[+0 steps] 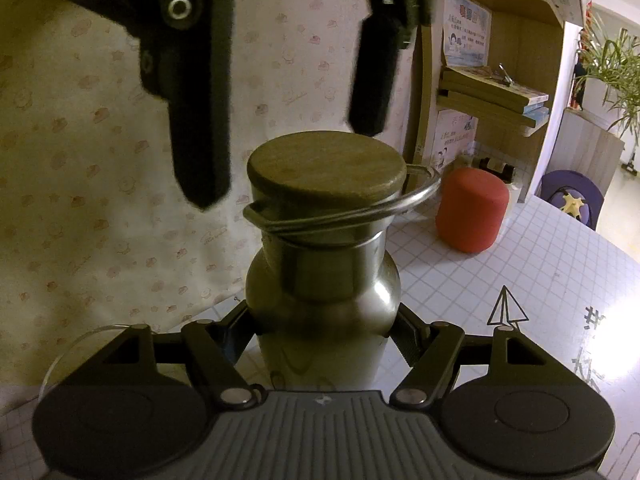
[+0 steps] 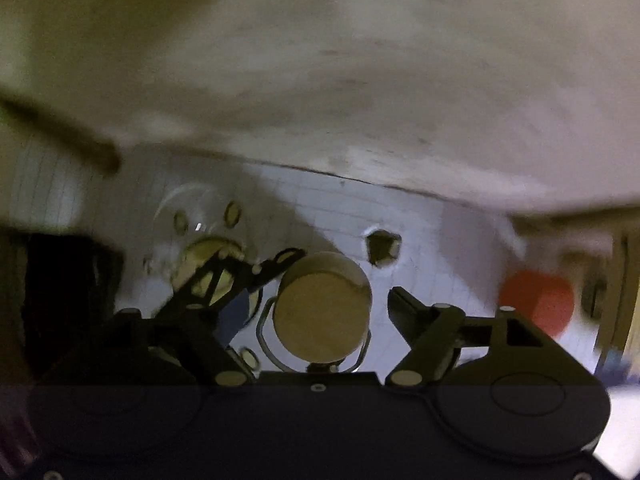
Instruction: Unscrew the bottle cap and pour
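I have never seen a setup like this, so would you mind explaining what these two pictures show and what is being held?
No robot here: a person holds a two-finger gripper in each hand, each with a fisheye camera looking along its fingers. The left camera shows the left gripper clamped on a steel bottle that has a wooden cap, with the right gripper open above it. The right camera looks down on that cap from above. A red cylinder stands on the gridded table; the right view also shows a blurred glass.

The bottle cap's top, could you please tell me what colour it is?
Brown, with a wood-like grain; the bottle cap shows best in the left wrist view.
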Tool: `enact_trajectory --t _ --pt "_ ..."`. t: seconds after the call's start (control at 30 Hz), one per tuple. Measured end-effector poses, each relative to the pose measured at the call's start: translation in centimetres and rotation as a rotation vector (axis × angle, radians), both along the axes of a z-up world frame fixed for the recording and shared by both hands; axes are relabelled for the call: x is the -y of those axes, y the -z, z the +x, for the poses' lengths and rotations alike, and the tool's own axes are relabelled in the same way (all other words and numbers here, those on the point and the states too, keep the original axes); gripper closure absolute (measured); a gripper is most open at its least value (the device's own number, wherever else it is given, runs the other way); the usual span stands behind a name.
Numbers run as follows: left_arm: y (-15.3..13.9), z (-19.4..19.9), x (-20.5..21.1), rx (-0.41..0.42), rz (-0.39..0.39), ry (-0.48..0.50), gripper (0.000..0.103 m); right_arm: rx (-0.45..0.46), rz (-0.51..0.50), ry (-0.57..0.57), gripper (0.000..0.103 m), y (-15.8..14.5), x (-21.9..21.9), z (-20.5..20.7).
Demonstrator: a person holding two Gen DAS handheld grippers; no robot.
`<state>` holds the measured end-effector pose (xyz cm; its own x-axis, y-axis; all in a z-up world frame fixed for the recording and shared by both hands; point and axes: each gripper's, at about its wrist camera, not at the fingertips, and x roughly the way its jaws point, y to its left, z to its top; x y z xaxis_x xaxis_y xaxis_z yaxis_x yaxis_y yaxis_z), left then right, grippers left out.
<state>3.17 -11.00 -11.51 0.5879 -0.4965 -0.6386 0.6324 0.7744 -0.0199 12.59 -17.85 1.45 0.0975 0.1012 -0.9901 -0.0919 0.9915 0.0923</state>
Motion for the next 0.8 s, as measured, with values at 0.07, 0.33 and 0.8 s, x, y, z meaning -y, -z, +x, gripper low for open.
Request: enact_trajectory --t 0.07,0.33,0.8 --pt "0.0 0.0 0.0 0.001 0.000 -0.004 0.033 -0.022 0.015 0.143 0.025 0.2 1.1 0.1" --pt "0.3 -0.7 0.3 0.023 -0.011 -0.039 0.033 -0.102 0.098 0.436 0.025 1.7 3.1 -0.9" --pt "0.6 -0.9 0.6 0.034 -0.018 -0.050 0.033 -0.061 0.092 0.479 0.039 1.8 3.4 -1.0"
